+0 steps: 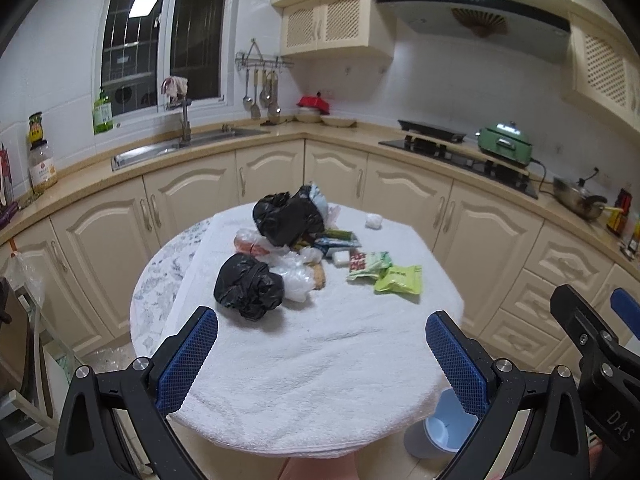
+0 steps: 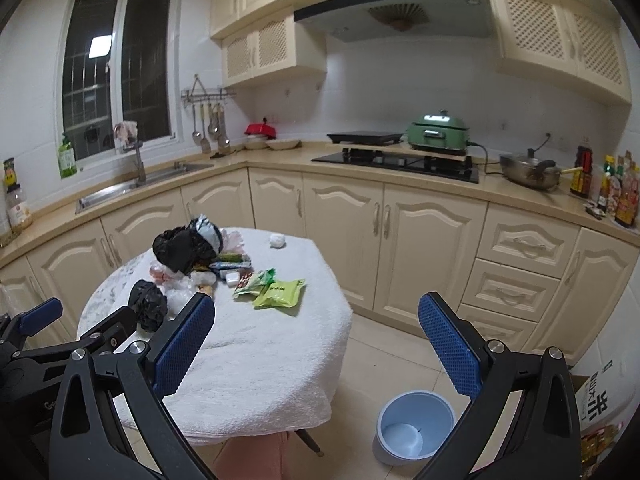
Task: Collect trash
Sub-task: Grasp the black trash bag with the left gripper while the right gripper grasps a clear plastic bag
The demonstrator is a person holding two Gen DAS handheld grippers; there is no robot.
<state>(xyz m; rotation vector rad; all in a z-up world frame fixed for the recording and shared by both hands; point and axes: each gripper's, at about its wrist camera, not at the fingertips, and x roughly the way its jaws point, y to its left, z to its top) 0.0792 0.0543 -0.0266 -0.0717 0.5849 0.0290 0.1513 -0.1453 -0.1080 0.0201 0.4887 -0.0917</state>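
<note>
**Trash collection not yet begun**

Both the left hand-held gripper (image 1: 320, 360) and right hand-held gripper (image 2: 316, 350) are held wide open and empty. The trash pile (image 1: 296, 248) is seen mid-frame on the towel-covered counter (image 1: 320, 380). The blue bin (image 2: 414, 426), lower right, appears empty; everything remains to be collected.

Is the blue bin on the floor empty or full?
Empty. In the right wrist view the blue bin stands upright beside the table, and its bare bottom shows, with no trash inside yet.
</note>
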